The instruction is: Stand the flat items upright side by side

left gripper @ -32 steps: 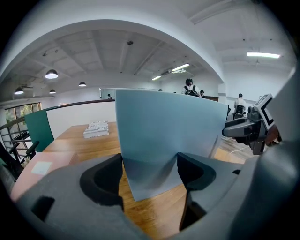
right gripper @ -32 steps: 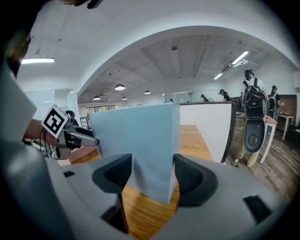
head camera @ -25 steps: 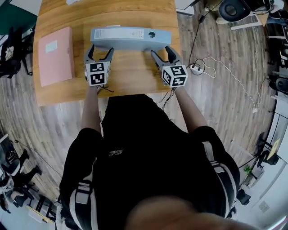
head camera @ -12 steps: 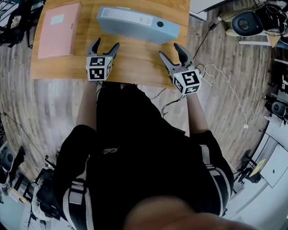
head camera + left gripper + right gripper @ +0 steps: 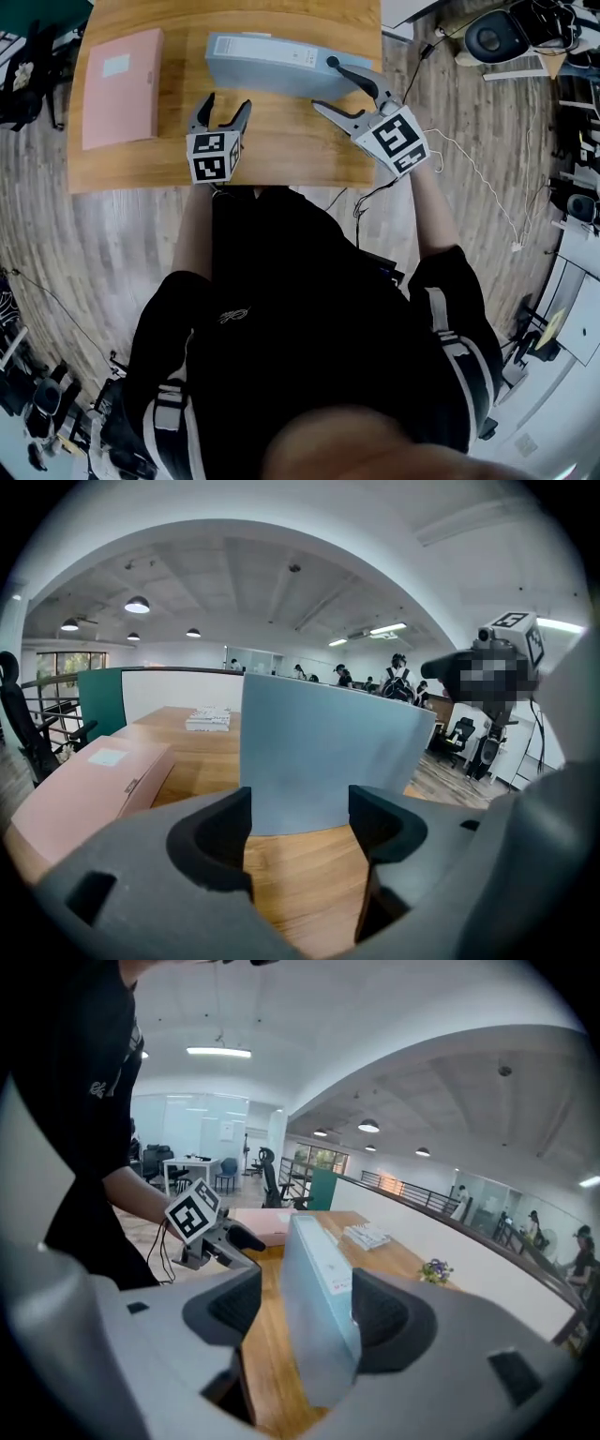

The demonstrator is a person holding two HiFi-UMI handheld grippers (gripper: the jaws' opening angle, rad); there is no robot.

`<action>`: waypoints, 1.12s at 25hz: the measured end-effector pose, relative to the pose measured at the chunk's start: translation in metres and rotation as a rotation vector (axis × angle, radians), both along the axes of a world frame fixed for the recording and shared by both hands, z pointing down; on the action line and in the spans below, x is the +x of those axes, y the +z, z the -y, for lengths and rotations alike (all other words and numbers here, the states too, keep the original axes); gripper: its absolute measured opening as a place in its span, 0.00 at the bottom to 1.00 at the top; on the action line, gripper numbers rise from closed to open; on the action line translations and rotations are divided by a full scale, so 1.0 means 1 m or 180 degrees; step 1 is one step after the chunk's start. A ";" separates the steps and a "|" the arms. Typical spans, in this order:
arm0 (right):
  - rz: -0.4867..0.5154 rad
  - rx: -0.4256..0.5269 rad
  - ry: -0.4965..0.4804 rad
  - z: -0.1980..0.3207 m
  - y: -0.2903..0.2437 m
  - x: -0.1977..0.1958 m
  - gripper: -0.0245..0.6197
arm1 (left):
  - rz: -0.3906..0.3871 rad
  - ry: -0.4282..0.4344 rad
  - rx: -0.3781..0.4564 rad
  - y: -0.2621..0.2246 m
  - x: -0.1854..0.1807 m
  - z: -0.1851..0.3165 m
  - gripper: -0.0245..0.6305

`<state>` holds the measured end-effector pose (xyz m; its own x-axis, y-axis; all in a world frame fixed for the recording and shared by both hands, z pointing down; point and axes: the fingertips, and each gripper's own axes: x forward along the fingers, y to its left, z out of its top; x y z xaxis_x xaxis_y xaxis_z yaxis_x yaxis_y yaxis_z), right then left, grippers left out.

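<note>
Head view and both gripper views of a wooden table (image 5: 281, 141) bearing two flat items. A blue-grey binder (image 5: 267, 64) stands upright on one long edge near the middle of the table, its labelled spine uppermost and its broad faces vertical. A pink folder (image 5: 120, 86) lies flat on the table to the binder's left, apart from it and close to the table's left edge. The right gripper (image 5: 322, 83) is raised at the binder's right end and tilted. Its jaws are spread, and that end of the binder stands between them. The right gripper view shows a clear gap between the binder and the pad nearer the person, while the other pad lies close against the far face; whether it touches cannot be told. The left gripper (image 5: 227, 105) hangs over bare table on the person's side of the binder and points at its broad face. Its jaws have just been closing somewhat yet stand well apart, with only table wood between them and the binder beyond their tips. A white cable (image 5: 487, 178) trails across the plank floor to the right of the table.
</note>
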<state>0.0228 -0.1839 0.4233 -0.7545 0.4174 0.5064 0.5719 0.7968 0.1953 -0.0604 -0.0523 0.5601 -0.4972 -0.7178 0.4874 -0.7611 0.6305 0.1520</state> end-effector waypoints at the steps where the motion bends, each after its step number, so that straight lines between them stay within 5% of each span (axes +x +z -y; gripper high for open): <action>1: -0.0043 0.0060 -0.0072 -0.004 -0.001 -0.007 0.51 | -0.0005 -0.0002 -0.0005 0.000 -0.002 -0.002 0.54; 9: -0.0361 0.0504 -0.0562 -0.030 0.003 -0.050 0.53 | -0.0019 0.0016 0.0019 0.001 -0.014 -0.008 0.54; 13: -0.0477 0.0451 -0.0653 -0.041 0.003 -0.076 0.51 | -0.0036 -0.0001 0.0127 -0.003 -0.021 -0.011 0.54; 28: -0.1609 0.1342 -0.1038 -0.053 0.084 -0.119 0.57 | -0.0206 -0.0033 0.0260 0.007 -0.051 -0.024 0.54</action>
<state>-0.0960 -0.1307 0.5077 -0.2571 0.2737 0.9268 0.8685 0.4861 0.0973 -0.1114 -0.0287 0.5672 -0.4743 -0.7514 0.4587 -0.7415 0.6218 0.2520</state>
